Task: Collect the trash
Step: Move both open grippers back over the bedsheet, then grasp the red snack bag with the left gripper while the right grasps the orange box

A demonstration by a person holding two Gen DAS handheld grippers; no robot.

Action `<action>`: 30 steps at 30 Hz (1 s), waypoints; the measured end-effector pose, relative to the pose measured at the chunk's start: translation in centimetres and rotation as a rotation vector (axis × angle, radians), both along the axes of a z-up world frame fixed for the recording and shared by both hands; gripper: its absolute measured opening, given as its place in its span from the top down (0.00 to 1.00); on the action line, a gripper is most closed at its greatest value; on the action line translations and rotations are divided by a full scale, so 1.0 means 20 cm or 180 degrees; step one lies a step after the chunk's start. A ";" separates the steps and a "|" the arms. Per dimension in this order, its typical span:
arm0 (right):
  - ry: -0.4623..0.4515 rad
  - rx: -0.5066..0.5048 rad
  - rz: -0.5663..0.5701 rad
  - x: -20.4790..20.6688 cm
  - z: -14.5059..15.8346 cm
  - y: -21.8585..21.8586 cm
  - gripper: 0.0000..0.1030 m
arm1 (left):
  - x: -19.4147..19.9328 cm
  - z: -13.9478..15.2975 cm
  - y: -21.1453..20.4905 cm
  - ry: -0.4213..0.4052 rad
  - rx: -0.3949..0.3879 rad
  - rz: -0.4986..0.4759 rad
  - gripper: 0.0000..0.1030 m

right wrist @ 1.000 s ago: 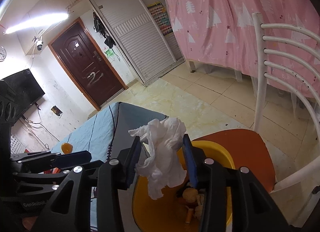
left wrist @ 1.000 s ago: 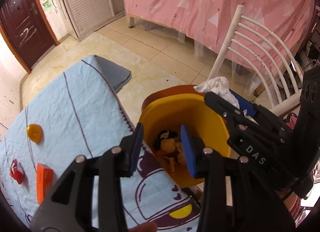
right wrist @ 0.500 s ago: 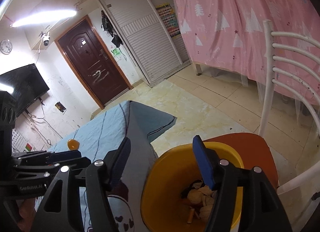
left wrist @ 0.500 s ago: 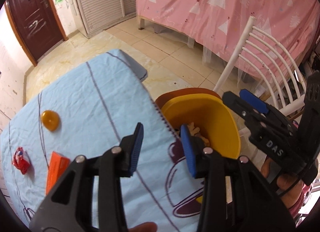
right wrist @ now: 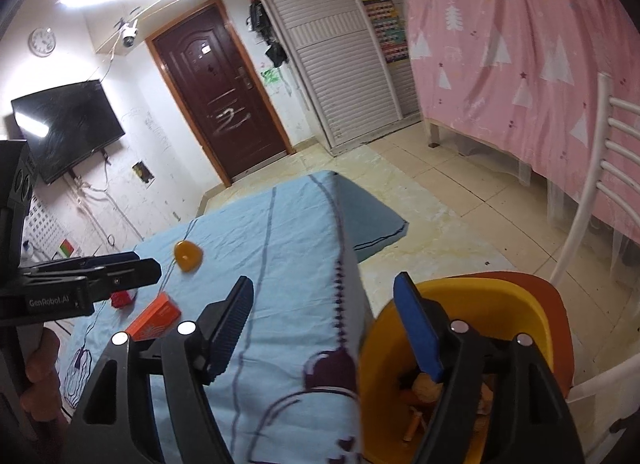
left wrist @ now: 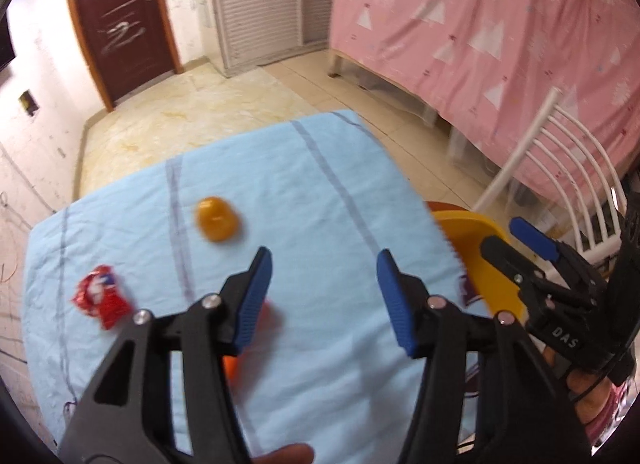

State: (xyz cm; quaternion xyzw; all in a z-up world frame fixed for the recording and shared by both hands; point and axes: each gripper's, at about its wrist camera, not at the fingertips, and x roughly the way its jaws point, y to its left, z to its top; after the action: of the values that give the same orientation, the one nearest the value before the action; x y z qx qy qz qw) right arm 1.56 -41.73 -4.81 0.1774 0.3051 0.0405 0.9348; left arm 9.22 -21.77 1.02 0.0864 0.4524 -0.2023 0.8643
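The left gripper [left wrist: 324, 296] hangs with jaws spread wide and empty over the blue tabletop [left wrist: 312, 192]. The orange box [right wrist: 154, 316] lies nearest, under its left finger at 7 o'clock; lower squarely over it before closing. The red wrapper [left wrist: 100, 296] sits at 9, the orange lump [left wrist: 218, 219] at 11. The right gripper [right wrist: 324, 328], also agape and empty, hovers by the yellow bin [right wrist: 516, 304]

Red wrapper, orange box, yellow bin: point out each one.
red wrapper [left wrist: 101, 296], left wrist view, middle of the crumpled foil.
orange box [right wrist: 154, 316], right wrist view, its top face.
yellow bin [right wrist: 480, 304], right wrist view, inner back wall.
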 end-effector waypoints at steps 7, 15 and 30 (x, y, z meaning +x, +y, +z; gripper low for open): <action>0.0027 -0.0143 0.0303 0.08 0.03 0.27 0.31 | 0.06 0.01 0.29 -0.0023 -0.0037 0.0298 0.48; 0.0124 -0.0263 0.0651 0.17 0.01 0.55 0.28 | 0.12 -0.03 0.59 0.0041 -0.0146 0.0610 0.48; 0.0304 -0.0504 0.1195 0.24 -0.01 1.01 0.26 | 0.25 -0.14 0.87 0.0198 -0.0232 0.0903 0.48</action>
State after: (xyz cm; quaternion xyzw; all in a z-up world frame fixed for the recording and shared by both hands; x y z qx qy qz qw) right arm 6.41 -21.63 -5.04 0.0451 0.3789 0.1814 0.9064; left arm 14.18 -4.35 -1.84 -0.0162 0.4789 -0.0970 0.8723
